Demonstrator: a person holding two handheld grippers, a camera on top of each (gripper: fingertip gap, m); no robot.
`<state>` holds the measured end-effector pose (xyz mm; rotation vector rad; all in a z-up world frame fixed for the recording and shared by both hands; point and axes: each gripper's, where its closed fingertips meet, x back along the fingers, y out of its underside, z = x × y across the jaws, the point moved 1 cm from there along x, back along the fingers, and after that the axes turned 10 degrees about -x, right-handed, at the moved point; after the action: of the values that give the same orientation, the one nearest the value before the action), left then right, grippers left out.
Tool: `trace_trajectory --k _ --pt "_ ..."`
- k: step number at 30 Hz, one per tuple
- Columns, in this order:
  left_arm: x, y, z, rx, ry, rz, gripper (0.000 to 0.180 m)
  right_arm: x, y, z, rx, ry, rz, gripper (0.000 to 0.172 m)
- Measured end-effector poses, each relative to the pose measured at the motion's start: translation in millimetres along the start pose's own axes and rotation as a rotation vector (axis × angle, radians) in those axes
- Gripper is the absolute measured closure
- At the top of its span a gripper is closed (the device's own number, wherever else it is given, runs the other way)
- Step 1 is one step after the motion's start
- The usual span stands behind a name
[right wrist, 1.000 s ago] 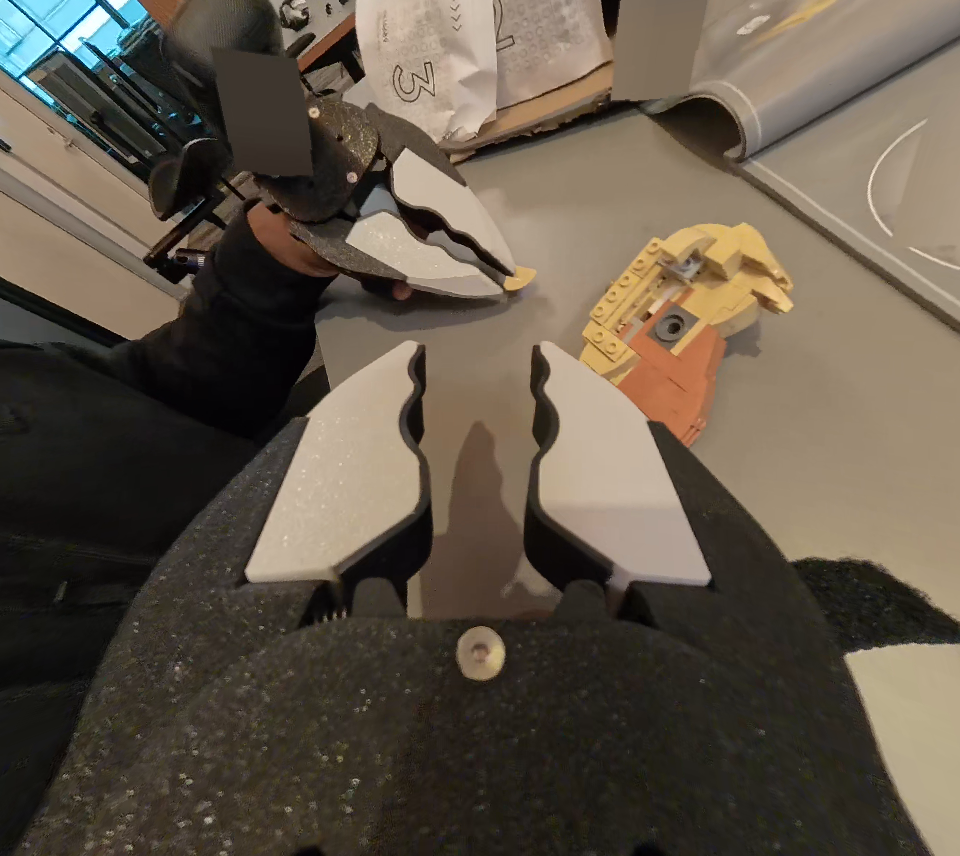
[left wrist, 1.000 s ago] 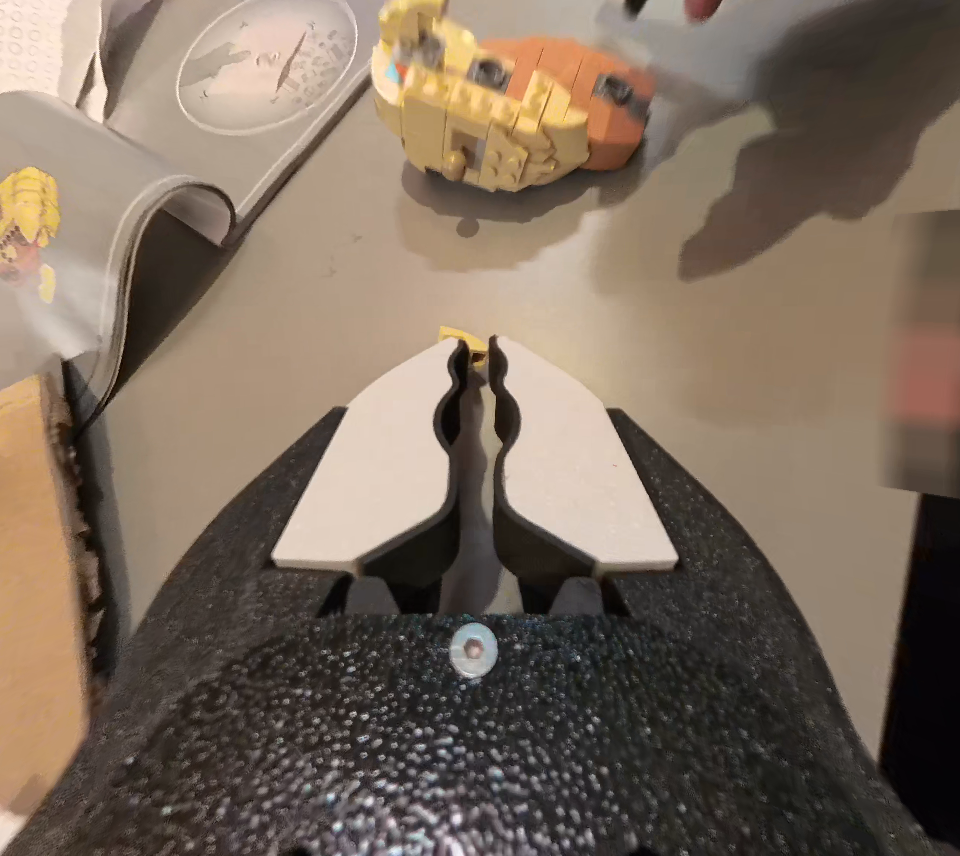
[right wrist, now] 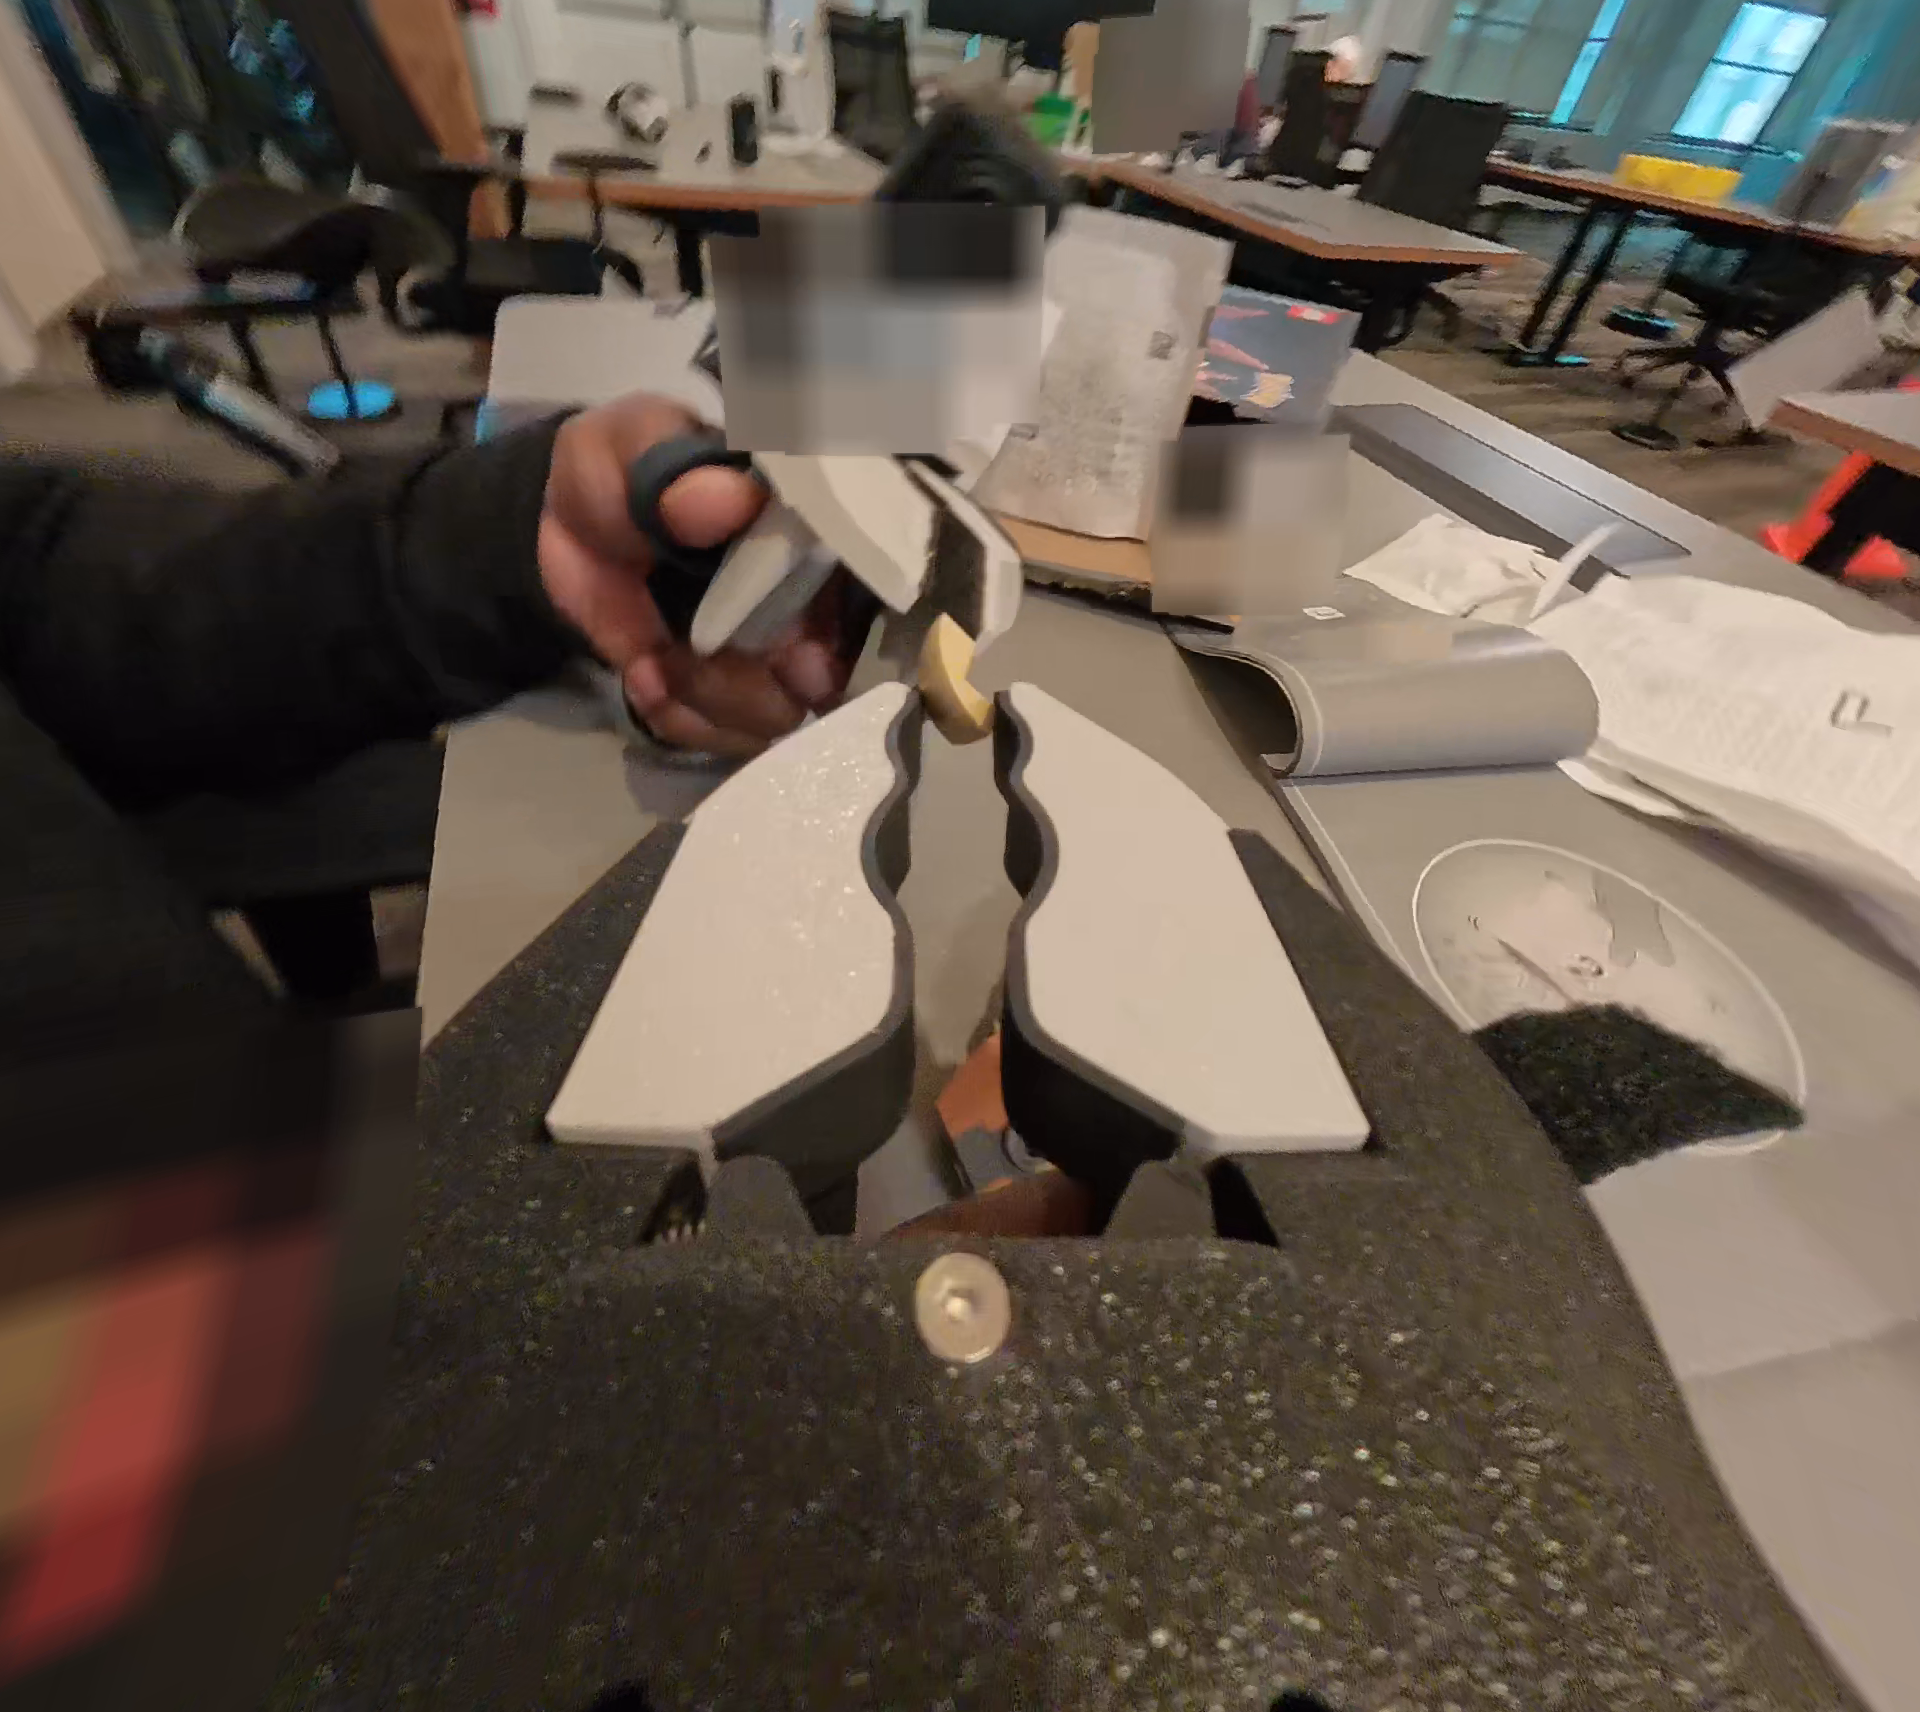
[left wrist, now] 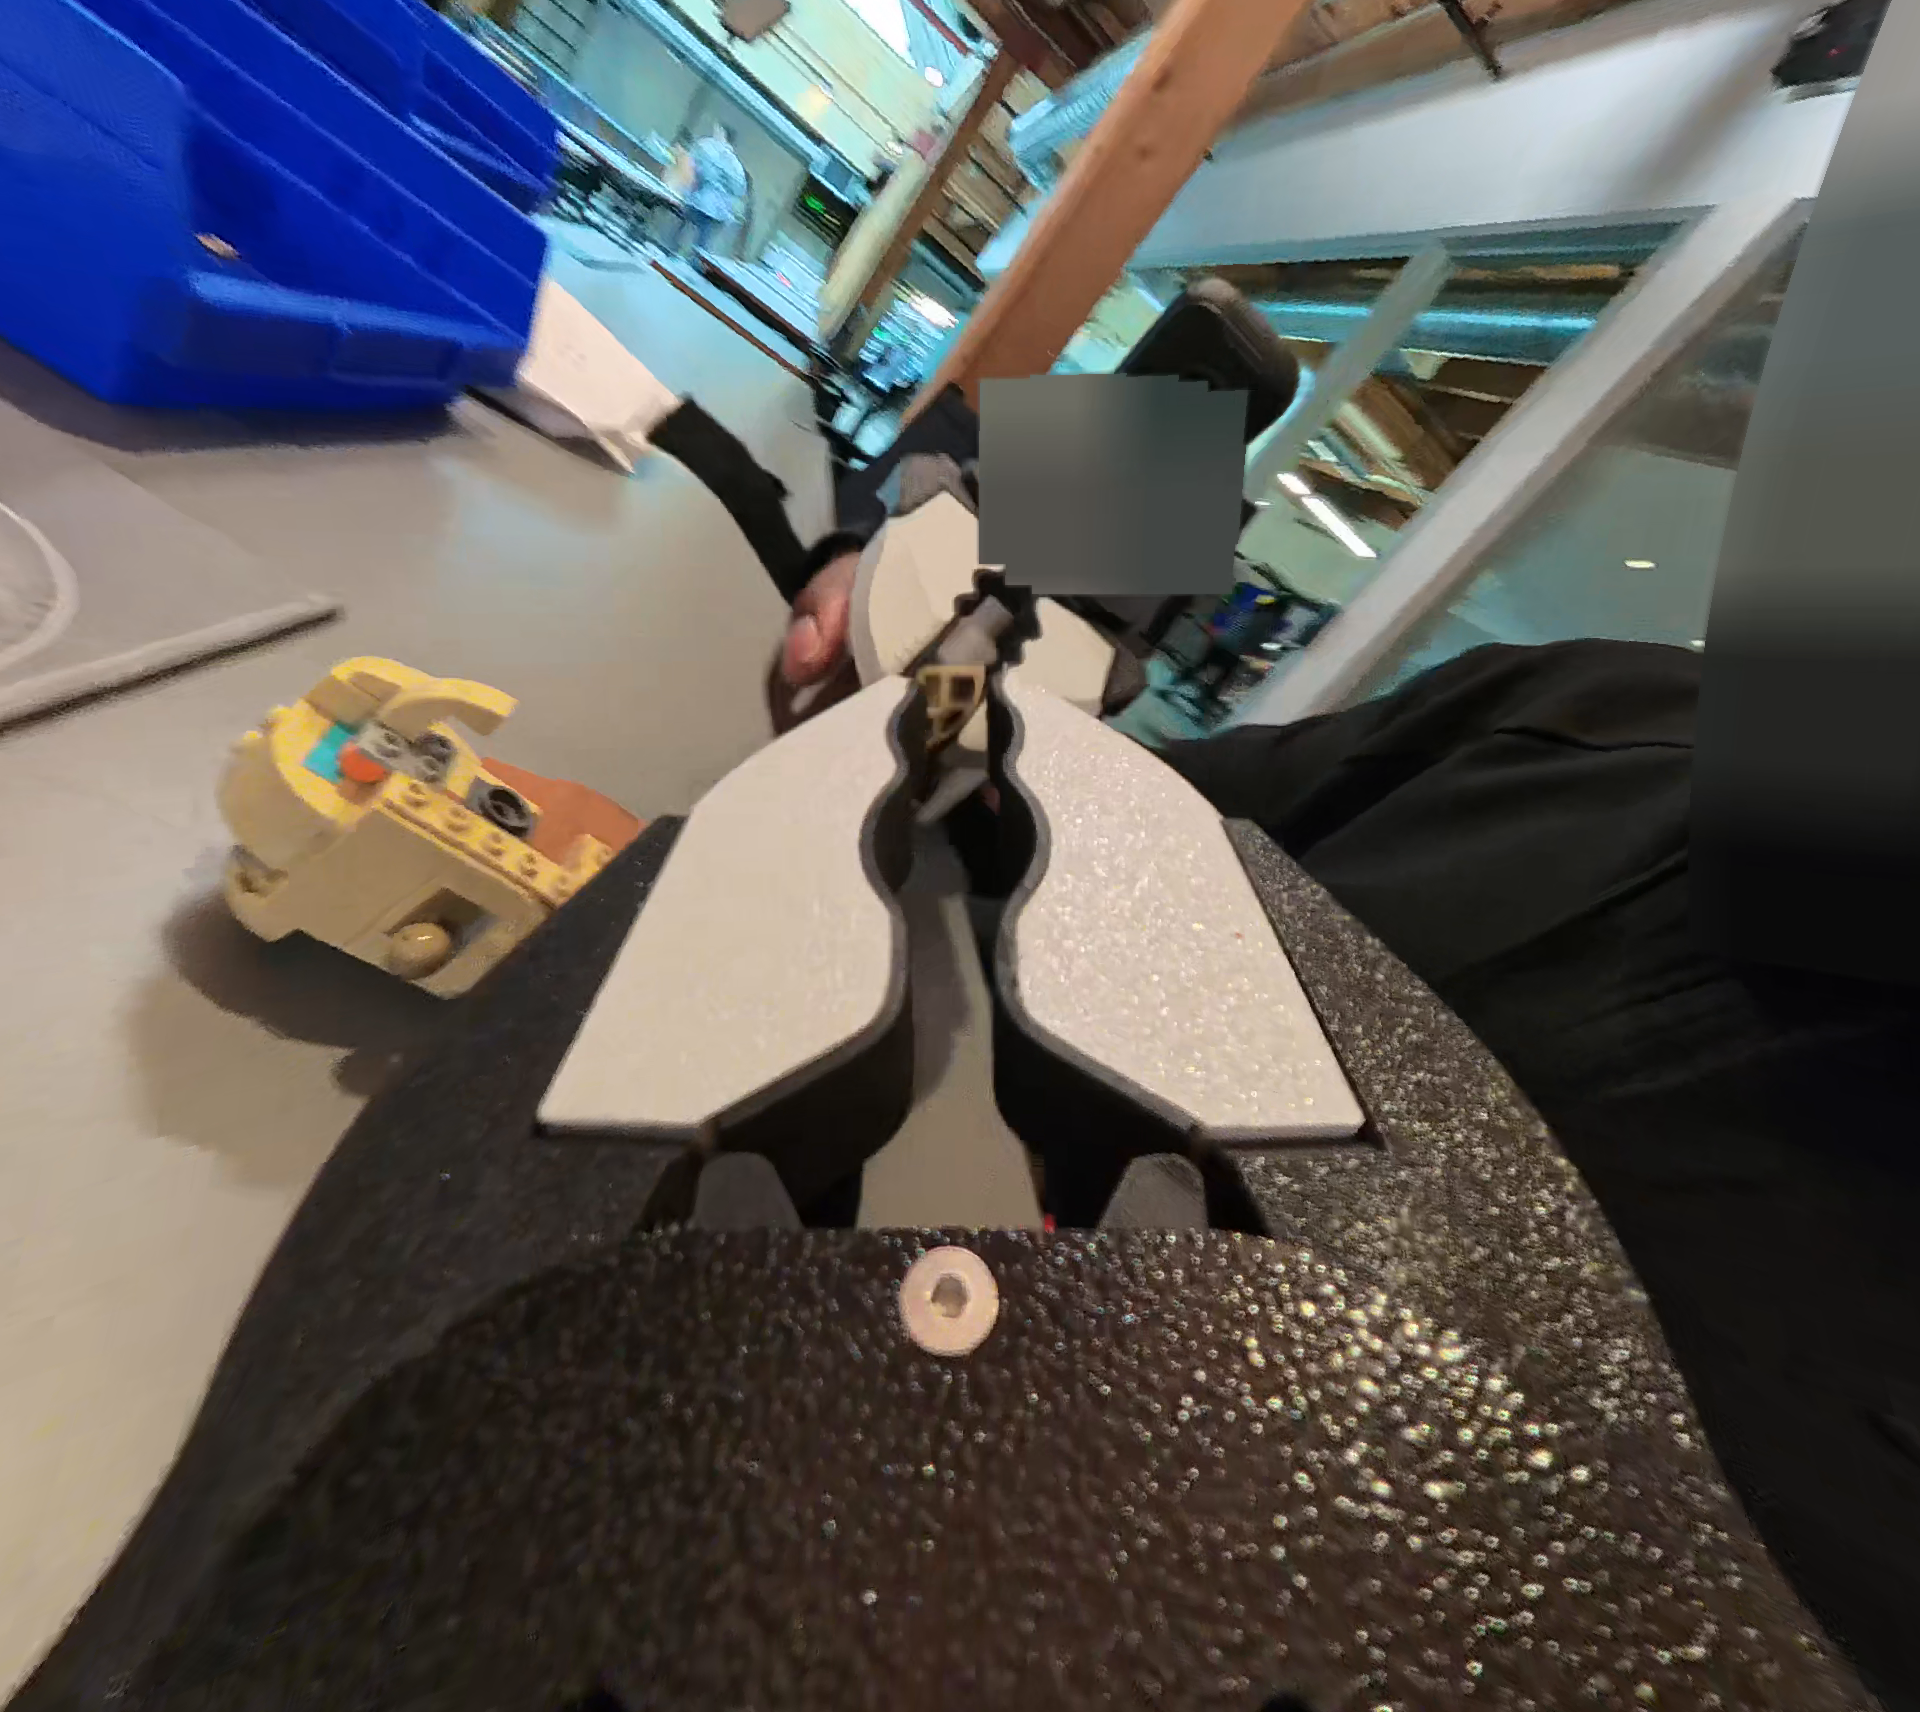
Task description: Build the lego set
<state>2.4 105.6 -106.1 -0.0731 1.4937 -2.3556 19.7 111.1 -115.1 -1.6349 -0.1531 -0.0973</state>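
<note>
- Tan curved piece point(right wrist: 954, 698), small and plastic, hangs in the air above the grey table point(left wrist: 436, 582), pinched at its upper end by the left gripper point(left wrist: 951, 701).
- Left gripper's jaws stand narrow, both fingertips pressed on the piece, whose hollow tan end shows between them in the left wrist view.
- Right gripper point(right wrist: 956, 712) meets it tip to tip: its jaws are narrow too, and the lower end of the piece lies between the two fingertips; the left fingertip looks to touch it, but whether the right one presses cannot be told.
- A hand point(right wrist: 665, 582) in a dark sleeve grips the left gripper's handle, just behind the piece in the right wrist view.
- Below and to the left in the left wrist view, a tan and brown brick model point(left wrist: 395, 841) lies on the table, apart from both grippers.
- An open grey booklet point(right wrist: 1455, 706) lies on the table to the right in the right wrist view, with white printed sheets point(right wrist: 1745, 727) beyond it.
- Blue bins point(left wrist: 239, 135) stand at the table's far edge in the left wrist view.
</note>
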Motion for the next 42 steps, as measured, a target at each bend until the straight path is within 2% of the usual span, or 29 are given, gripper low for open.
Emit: trace_trajectory --k 3,6,8,12,15,18,23,25,27,35,42 --pt "4.5 3.7 -2.2 -0.108 -0.145 -0.015 0.166 2.6 -8.0 3.2 -0.128 0.098 0.110 0.159" --pt "1.0 9.1 -1.1 -0.100 -0.226 -0.013 0.163 2.1 -7.2 7.5 -0.136 0.252 0.170 0.159" --pt "-1.6 10.9 2.1 -0.079 -0.236 0.012 0.161 0.5 -5.5 9.0 -0.093 0.347 0.190 0.159" --pt "5.0 7.5 -3.8 0.052 -0.273 0.160 0.158 -3.9 -2.5 8.9 0.002 0.463 0.215 0.159" --pt "9.6 8.9 -8.3 0.132 -0.273 0.205 0.156 -8.2 -1.6 7.0 0.092 0.531 0.199 0.159" --pt "8.6 11.9 -8.0 0.136 -0.291 0.188 0.152 -14.7 2.1 4.7 0.194 0.594 0.152 0.159" --pt "7.6 13.6 -11.0 0.158 -0.315 0.196 0.148 -23.5 5.5 -2.5 0.249 0.599 0.116 0.159" --pt "11.0 10.9 -13.0 0.158 -0.328 0.224 0.163 -27.7 11.5 -1.4 0.219 0.592 0.085 0.159" --pt "14.5 9.7 -17.3 0.162 -0.358 0.241 0.169 -30.4 15.2 -0.1 0.194 0.591 0.059 0.159" --pt "18.7 9.6 -31.7 0.098 -0.460 0.177 0.171 -35.6 23.9 4.9 0.093 0.579 -0.016 0.160" --pt "19.2 9.2 -32.5 0.092 -0.469 0.179 0.177 -36.4 26.7 3.9 0.079 0.561 -0.037 0.159"
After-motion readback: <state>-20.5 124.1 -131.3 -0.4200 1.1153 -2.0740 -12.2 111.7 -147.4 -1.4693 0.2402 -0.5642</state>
